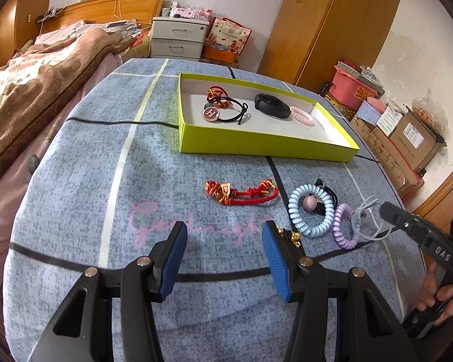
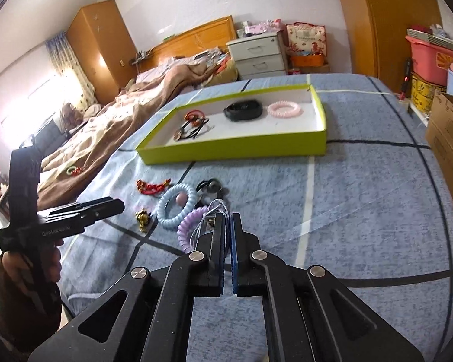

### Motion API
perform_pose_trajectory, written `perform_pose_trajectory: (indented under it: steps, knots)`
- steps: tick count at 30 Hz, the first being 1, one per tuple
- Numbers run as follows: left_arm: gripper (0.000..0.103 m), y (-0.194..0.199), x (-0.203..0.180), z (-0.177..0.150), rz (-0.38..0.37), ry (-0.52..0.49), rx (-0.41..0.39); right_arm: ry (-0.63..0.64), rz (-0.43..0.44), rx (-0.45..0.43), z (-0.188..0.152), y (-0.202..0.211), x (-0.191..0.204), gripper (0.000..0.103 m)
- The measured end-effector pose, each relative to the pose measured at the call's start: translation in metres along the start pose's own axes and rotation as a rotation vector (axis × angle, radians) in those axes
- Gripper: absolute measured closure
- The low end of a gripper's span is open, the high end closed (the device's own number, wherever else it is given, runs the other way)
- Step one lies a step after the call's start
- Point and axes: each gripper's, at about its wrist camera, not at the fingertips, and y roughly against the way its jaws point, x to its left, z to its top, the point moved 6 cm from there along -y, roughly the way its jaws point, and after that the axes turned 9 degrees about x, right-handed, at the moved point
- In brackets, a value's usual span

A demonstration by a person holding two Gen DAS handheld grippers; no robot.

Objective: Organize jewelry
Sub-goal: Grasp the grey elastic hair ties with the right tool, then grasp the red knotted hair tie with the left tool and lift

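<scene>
A lime-green tray (image 1: 265, 143) (image 2: 235, 150) on the blue bedspread holds a red cord, a black tie with a round charm (image 1: 211, 113), a black band (image 1: 271, 105) and a pink coil tie (image 1: 302, 116). In front of it lie a red cord bracelet (image 1: 241, 193), a light-blue coil tie (image 1: 311, 211) (image 2: 178, 205), a purple coil tie (image 1: 344, 229) (image 2: 190, 226) and a thin white-blue loop (image 1: 365, 217) (image 2: 207, 223). My left gripper (image 1: 223, 238) is open over bare cloth before the bracelet. My right gripper (image 2: 228, 220) is shut on the thin loop.
A gold-and-black charm (image 2: 142, 218) lies by my left gripper's right finger. A brown blanket (image 1: 45, 69) covers the bed on the left. A nightstand (image 1: 178, 40) stands beyond; boxes (image 1: 407, 138) and a pink bin are on the right.
</scene>
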Motion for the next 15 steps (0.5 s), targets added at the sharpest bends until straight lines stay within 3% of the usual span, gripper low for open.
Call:
perform_pose_trajectory:
  steps: [6, 15]
  knots:
    - [0.049, -0.006, -0.011, 0.013, 0.001, -0.061, 0.011, -0.039, -0.016, -0.034, 0.003, 0.009, -0.013, 0.1]
    - [0.049, -0.027, -0.019, 0.025, 0.119, -0.147, 0.041, -0.081, -0.033, -0.043, 0.006, 0.009, -0.03, 0.1]
